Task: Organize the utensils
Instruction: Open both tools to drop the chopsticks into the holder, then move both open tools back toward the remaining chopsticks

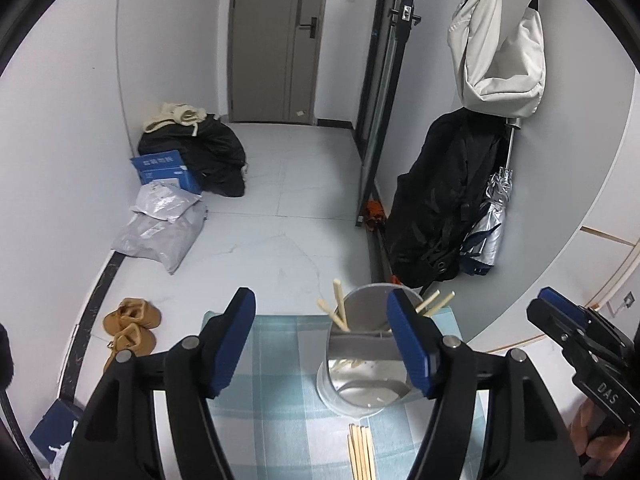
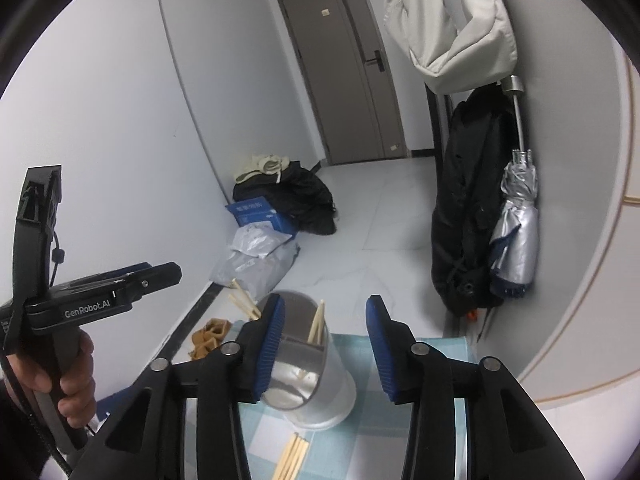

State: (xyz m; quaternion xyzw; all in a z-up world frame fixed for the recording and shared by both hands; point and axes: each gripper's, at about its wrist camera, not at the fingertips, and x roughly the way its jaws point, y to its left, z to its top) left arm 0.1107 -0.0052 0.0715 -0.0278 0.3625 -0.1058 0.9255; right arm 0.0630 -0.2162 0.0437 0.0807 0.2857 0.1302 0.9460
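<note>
Floor [image 1: 280, 200]: pale tiles; dark clothing, a blue box and grey mail bags piled along the left wall.
Coat [image 1: 440, 200]: black, hanging on the right wall, with a pale bag above it and a folded silver umbrella [image 2: 516, 236] beside it.
Cloth [image 1: 280, 360]: light blue check, spread on the work surface under the task items.
Left gripper [image 1: 322, 344]: jaws apart, nothing between the pads; its right finger overlaps the holder in view, contact cannot be told.
Right gripper [image 2: 326, 350]: jaws apart, pads pressing on nothing; the holder shows partly between them, behind the left finger.
Holder [image 1: 360, 360]: shiny metal cylinder with an inner divider, standing upright on the cloth.
Chopsticks in holder [image 1: 340, 308]: pale sticks leaning out over the rim on both sides.
Loose chopsticks [image 1: 360, 452]: a bundle lying flat on the cloth, just in front of the holder.
Slippers [image 1: 128, 328]: brown pair on the floor, left of the cloth.
</note>
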